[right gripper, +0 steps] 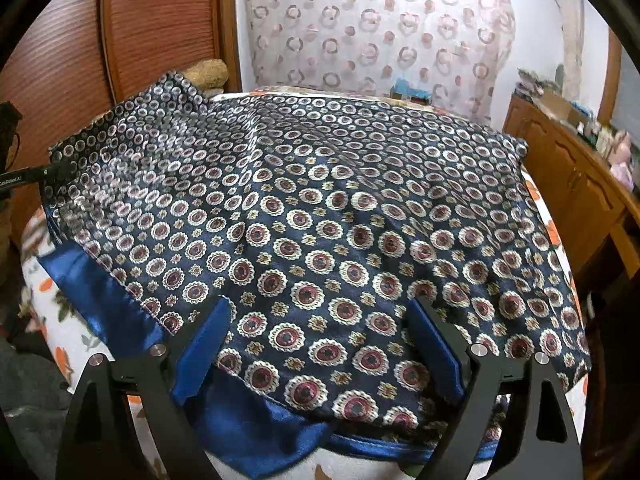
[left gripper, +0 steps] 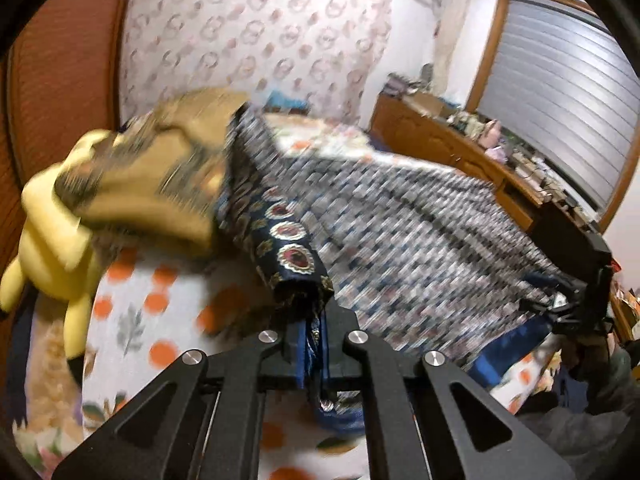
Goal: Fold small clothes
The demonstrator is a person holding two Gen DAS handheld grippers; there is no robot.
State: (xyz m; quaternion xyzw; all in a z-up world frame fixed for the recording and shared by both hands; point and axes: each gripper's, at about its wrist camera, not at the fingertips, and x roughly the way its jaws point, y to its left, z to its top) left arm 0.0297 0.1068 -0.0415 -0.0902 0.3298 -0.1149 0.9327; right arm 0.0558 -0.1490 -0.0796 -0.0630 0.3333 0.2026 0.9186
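A navy patterned garment (right gripper: 320,220) with round medallions and a blue satin lining lies spread over the bed. My left gripper (left gripper: 314,344) is shut on a bunched edge of the garment (left gripper: 296,264) and lifts it; the cloth stretches away blurred. My right gripper (right gripper: 320,332) is open, its blue pads (right gripper: 204,344) on either side of the garment's near edge, just above the cloth. The right gripper also shows at the right edge of the left wrist view (left gripper: 584,280).
The bed (left gripper: 132,320) has a white sheet with orange flowers. A yellow plush toy (left gripper: 52,248) and a tan cushion (left gripper: 168,176) lie at the bed's left. A wooden headboard (right gripper: 152,28) stands at the left. A wooden cabinet (right gripper: 572,184) with clutter stands at the right.
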